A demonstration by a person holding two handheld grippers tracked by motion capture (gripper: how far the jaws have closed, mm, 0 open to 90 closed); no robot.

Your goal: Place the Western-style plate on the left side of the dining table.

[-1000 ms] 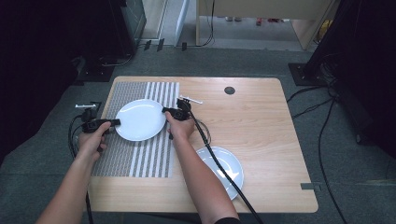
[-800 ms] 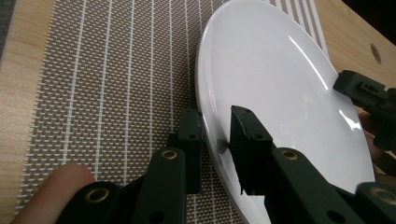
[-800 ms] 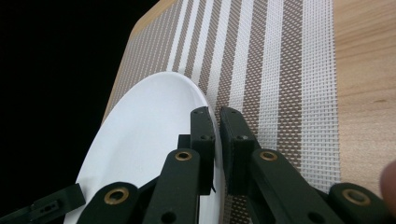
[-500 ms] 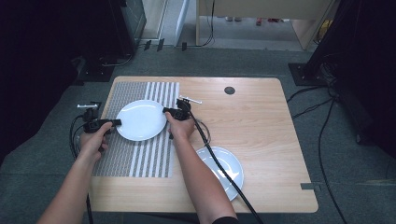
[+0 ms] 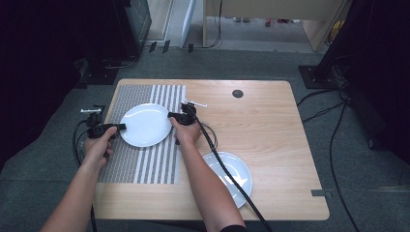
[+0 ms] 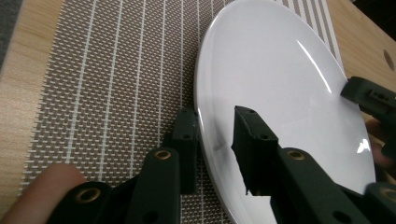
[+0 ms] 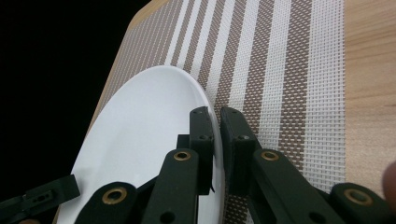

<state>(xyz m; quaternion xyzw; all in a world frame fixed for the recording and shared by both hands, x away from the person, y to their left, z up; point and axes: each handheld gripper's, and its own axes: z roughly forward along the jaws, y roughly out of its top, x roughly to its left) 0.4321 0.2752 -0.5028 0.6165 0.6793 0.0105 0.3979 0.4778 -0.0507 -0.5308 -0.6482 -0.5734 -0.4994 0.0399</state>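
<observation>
1. The left gripper (image 5: 120,127) sits at about 9 o'clock on the white plate (image 5: 146,124). In the left gripper view its jaws (image 6: 215,149) straddle the plate's rim with a visible gap on the upper side. They have just been opening, so the pads no longer pinch the plate though the rim still lies between them.

2. The white plate rests on the striped placemat (image 5: 140,164), in the table's (image 5: 270,125) left half, toward 10 o'clock from the table's middle.

3. The right gripper (image 5: 172,116) is at about 3 o'clock on the plate. In the right gripper view its jaws (image 7: 215,140) are pressed tight on the rim, one pad above and one below.

4. A second white plate (image 5: 237,174) lies at roughly 5 o'clock from the table's middle, partly under the right forearm and its cable (image 5: 227,174).

5. Risks, as I judge them:
   - With one side freed and the other clamped, any lift or pull by the right hand would tilt the plate or drag it across the mat.
   - If the left jaws withdraw before they clear the rim, they could catch it and nudge the plate sideways.
   - The glazed rim is slick, so a one-sided pinch may slip.
   - The trailing cable could sweep the second plate when the right arm moves.
</observation>
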